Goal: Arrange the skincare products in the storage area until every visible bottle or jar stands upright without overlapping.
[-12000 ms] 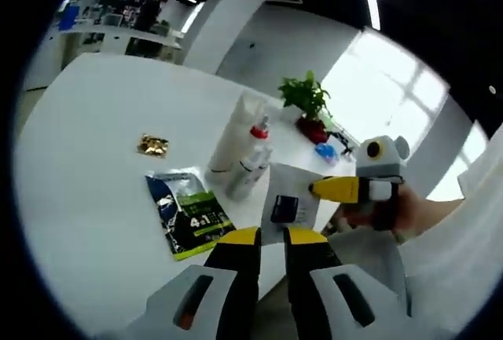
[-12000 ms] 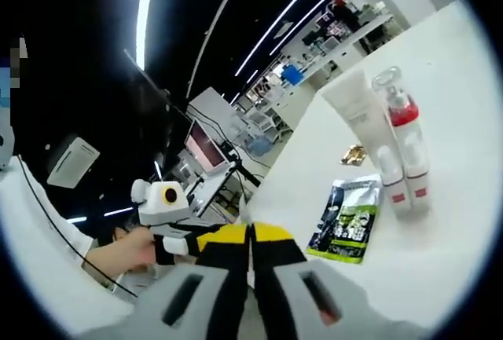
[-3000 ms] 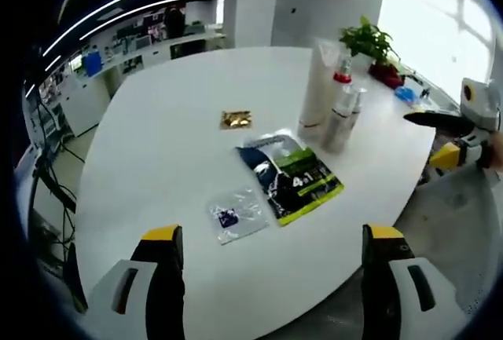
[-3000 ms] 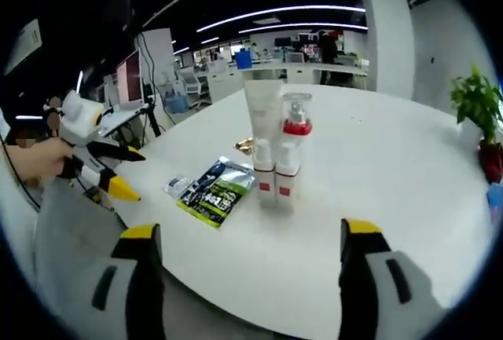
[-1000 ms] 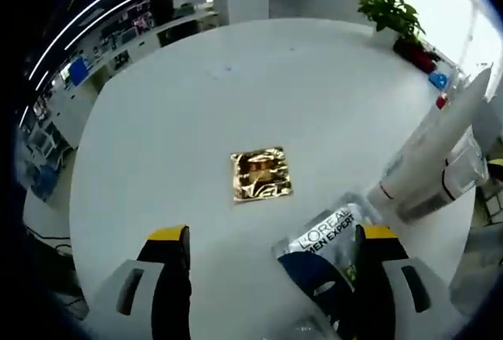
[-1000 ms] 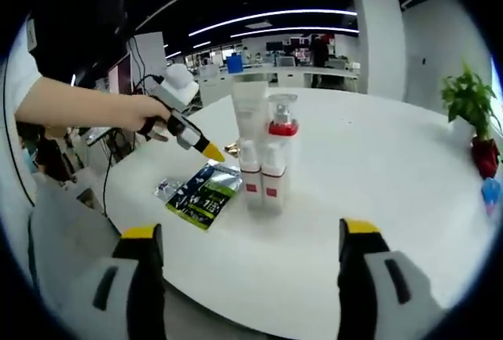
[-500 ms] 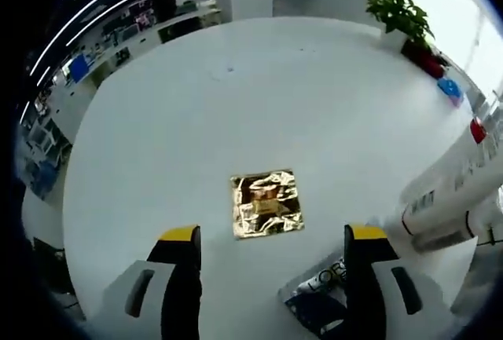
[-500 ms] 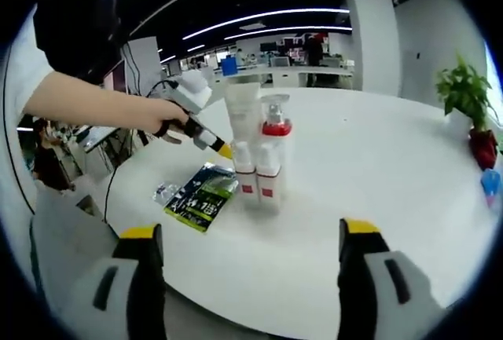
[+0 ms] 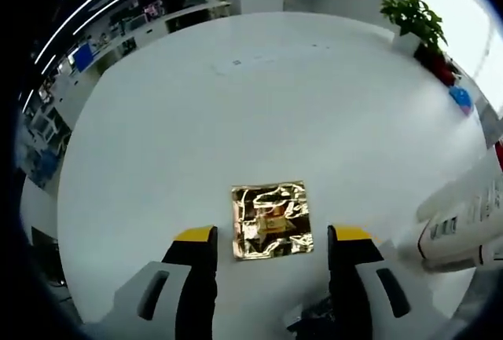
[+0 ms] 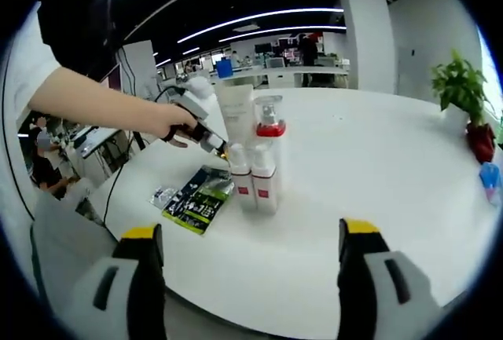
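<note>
Jaws flank gold sachet (image 9: 271, 220); white tube (image 9: 464, 218) cut off by edge

sachet (image 9: 271, 220) crinkled gold foil | table (image 9: 236, 112) white | pump cap (image 10: 269, 129) red

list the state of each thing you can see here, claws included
left claw: open, jaws either side of the gold sachet
gold sachet: flat on the table, crinkled
right claw: open, holding nothing
white tube: standing upright
red-collared pump bottle: upright
dark green sachet: lying flat
</note>
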